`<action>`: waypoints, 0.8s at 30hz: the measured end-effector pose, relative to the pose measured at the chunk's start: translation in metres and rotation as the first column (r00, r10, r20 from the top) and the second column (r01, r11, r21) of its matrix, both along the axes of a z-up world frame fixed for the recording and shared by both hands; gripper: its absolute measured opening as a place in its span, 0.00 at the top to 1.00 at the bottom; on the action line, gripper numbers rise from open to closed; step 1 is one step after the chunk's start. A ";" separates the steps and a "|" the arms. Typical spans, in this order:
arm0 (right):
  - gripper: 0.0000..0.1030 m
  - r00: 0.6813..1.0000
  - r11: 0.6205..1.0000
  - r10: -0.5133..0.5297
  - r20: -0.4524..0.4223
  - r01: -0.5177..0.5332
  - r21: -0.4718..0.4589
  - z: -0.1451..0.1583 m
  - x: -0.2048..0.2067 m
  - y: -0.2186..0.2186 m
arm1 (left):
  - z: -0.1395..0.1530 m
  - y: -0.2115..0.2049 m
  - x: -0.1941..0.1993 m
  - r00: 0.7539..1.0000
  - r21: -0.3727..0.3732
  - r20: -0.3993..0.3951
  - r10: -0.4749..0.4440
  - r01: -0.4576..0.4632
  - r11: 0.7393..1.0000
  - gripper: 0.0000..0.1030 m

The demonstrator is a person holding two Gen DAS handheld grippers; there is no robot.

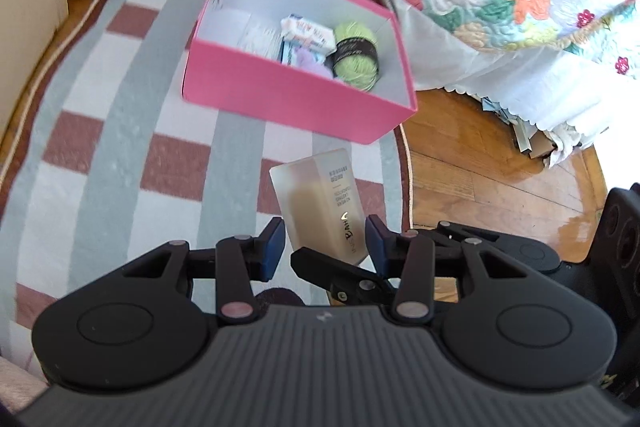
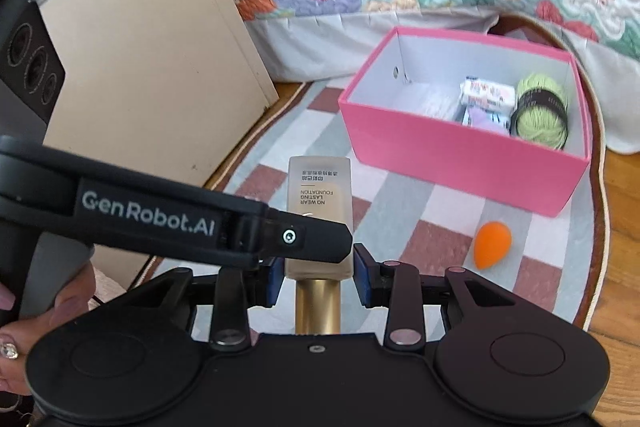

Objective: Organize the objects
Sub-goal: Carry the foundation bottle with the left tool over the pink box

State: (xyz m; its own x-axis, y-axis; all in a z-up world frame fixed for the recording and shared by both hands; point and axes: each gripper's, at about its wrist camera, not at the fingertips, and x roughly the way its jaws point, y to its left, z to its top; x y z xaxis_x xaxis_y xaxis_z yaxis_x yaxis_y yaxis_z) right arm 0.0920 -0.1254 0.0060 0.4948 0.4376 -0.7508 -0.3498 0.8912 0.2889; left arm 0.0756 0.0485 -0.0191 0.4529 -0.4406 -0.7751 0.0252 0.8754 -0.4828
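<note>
Frosted beige foundation bottle with gold cap [image 2: 319, 211] sits centre frame in the right wrist view, cap end toward the camera, held off the checked grey, white and brick-red rug [image 2: 404, 203]. Right gripper [image 2: 319, 269] pinches the bottle's lower body between its blue pads. Left gripper [image 1: 326, 243] straddles the same bottle from the side; in its own view the right pad looks touching, the left pad shows a thin gap, so full contact I cannot tell. Pink cardboard box with white inside [image 2: 460, 163], upper right, is open and holds a green yarn ball [image 2: 542, 111] and small packets.

Risks: smooth bottle could slip or twist if the two grippers pull differently; bottle could clip the near box wall on the way in. Orange teardrop makeup sponge [image 2: 492, 245] lies loose on the rug, near the box.
</note>
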 end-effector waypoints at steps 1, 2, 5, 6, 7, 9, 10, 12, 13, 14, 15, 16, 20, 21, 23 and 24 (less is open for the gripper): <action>0.61 1.000 1.000 0.001 0.007 -0.001 -0.001 0.004 -0.001 0.000 | 0.005 -0.001 0.000 1.000 0.003 0.008 -0.001 0.001 1.000 0.59; 0.61 1.000 1.000 0.002 0.017 -0.002 -0.003 0.009 0.000 0.000 | 0.010 -0.001 0.000 1.000 0.006 0.017 -0.004 0.003 1.000 0.59; 0.61 0.999 1.000 0.009 0.044 -0.008 -0.016 0.021 0.000 0.000 | 0.024 -0.002 0.002 0.999 0.015 0.038 -0.011 0.010 1.000 0.59; 0.61 0.999 1.000 0.011 0.053 -0.010 -0.020 0.024 0.000 0.000 | 0.029 -0.002 0.003 0.999 0.019 0.044 -0.012 0.011 1.000 0.59; 0.61 0.998 1.000 0.013 0.062 -0.012 -0.023 0.028 0.002 -0.001 | 0.034 -0.003 0.004 0.999 0.026 0.051 -0.014 0.012 1.000 0.59; 0.61 0.998 1.000 0.008 0.070 -0.007 -0.015 0.033 0.007 -0.003 | 0.041 -0.003 0.009 0.998 0.039 0.067 -0.013 0.010 0.999 0.59; 0.61 0.997 1.000 0.004 0.073 -0.004 -0.007 0.035 0.011 -0.004 | 0.044 -0.003 0.012 0.997 0.044 0.074 -0.011 0.008 0.999 0.59; 0.61 0.997 1.000 -0.004 0.076 0.003 0.007 0.037 0.020 -0.008 | 0.047 -0.004 0.020 0.997 0.051 0.082 -0.006 0.002 0.999 0.59; 0.61 0.997 1.000 -0.006 0.080 0.005 0.012 0.037 0.024 -0.009 | 0.049 -0.003 0.025 0.996 0.054 0.088 -0.003 -0.002 0.999 0.59; 0.61 0.996 1.000 -0.011 0.083 0.009 0.020 0.037 0.029 -0.011 | 0.051 -0.003 0.029 0.996 0.057 0.093 -0.001 -0.004 0.998 0.59; 0.61 0.996 1.000 -0.013 0.086 0.011 0.027 0.038 0.034 -0.012 | 0.051 -0.003 0.034 0.995 0.061 0.098 0.002 -0.008 0.998 0.59; 0.61 0.996 1.000 -0.013 0.088 0.010 0.030 0.038 0.040 -0.013 | 0.051 -0.003 0.039 0.995 0.063 0.101 0.003 -0.009 0.998 0.59; 0.61 0.996 0.999 -0.020 0.091 0.017 0.027 0.037 0.066 -0.017 | 0.049 -0.002 0.066 0.995 0.074 0.103 0.008 -0.015 0.997 0.59; 0.61 0.996 0.999 -0.028 0.088 0.026 0.030 0.036 0.074 -0.019 | 0.048 -0.002 0.073 0.995 0.075 0.104 0.008 -0.016 0.997 0.59; 0.61 0.996 0.998 -0.049 0.075 0.045 0.048 0.034 0.091 -0.023 | 0.045 -0.001 0.090 0.995 0.076 0.100 0.012 -0.019 0.997 0.59; 0.61 0.996 0.997 -0.059 0.066 0.055 0.062 0.031 0.100 -0.026 | 0.043 -0.002 0.100 0.995 0.084 0.099 0.010 -0.018 0.996 0.59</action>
